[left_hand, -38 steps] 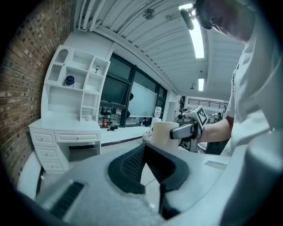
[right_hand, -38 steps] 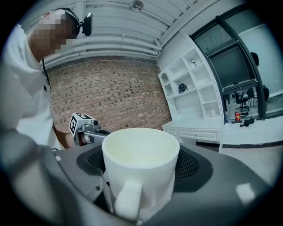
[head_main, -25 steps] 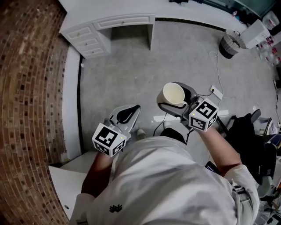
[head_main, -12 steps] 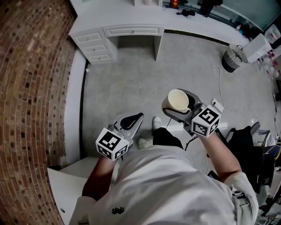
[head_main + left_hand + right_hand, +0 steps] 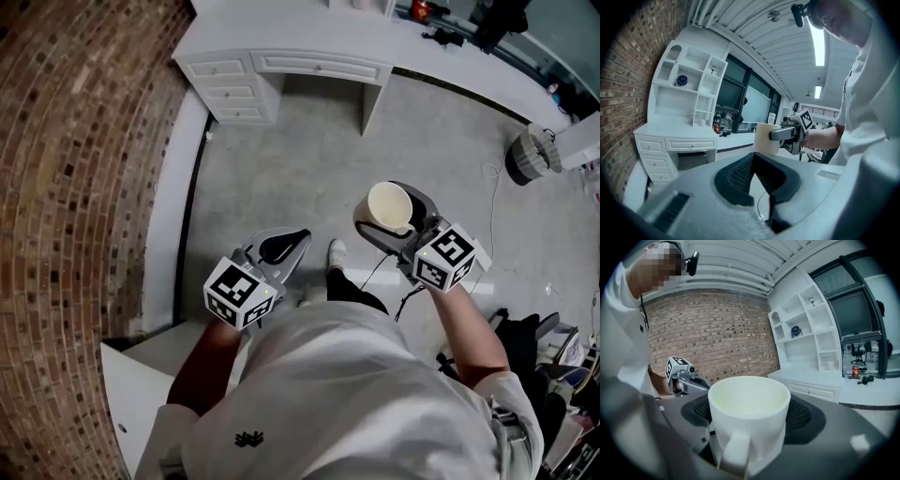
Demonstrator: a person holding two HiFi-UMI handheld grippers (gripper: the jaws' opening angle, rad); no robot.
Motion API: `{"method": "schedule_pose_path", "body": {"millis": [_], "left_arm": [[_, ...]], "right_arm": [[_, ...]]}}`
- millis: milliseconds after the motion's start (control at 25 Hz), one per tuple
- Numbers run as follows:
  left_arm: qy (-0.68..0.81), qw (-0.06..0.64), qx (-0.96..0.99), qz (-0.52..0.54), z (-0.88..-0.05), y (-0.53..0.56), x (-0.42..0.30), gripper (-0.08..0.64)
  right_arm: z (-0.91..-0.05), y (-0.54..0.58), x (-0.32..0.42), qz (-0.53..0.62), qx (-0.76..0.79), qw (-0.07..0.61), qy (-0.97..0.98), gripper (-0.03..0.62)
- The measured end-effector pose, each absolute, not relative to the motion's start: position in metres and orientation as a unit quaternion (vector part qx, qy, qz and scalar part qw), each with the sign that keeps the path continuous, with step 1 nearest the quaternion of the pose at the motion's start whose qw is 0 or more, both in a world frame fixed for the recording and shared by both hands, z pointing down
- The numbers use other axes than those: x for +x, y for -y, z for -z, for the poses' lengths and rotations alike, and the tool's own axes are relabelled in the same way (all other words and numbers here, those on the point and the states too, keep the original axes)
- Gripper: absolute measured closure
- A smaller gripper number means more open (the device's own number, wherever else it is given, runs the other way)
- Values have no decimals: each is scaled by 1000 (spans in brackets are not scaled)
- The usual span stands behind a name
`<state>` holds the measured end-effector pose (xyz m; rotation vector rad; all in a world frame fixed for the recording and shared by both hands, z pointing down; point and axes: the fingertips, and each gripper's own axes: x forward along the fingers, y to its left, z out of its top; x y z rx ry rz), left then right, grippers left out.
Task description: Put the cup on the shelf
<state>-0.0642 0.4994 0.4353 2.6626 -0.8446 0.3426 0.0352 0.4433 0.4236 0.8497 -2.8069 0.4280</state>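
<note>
the white desk (image 5: pixel 309 42) has drawn closer. the right gripper (image 5: pixel 403 217), forearm stretched forward, stays clamped on the upright cup (image 5: pixel 749 413); the left gripper (image 5: pixel 281 247) is held alongside, jaws together, empty.

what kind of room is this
Likely a mock room in an office or lab: a white desk with a shelf unit stands by a brick wall, beside large glass windows.

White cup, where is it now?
In the head view, the white cup is right of centre, clamped in the right tongs above the grey floor, short of the white desk.
</note>
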Motion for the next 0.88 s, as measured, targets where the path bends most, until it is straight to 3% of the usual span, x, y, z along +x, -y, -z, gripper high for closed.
{"method": "schedule_pose_path", "body": {"millis": [480,880], "left_arm": [[292,149,934,-141,-429,-350,4,555],[274,170,938,-129,-436,-275,16,555]], "right_arm": [[-425,-292,81,-129,254,100,953,153],[-434,-217,97,-139,275,96,947,153]]}}
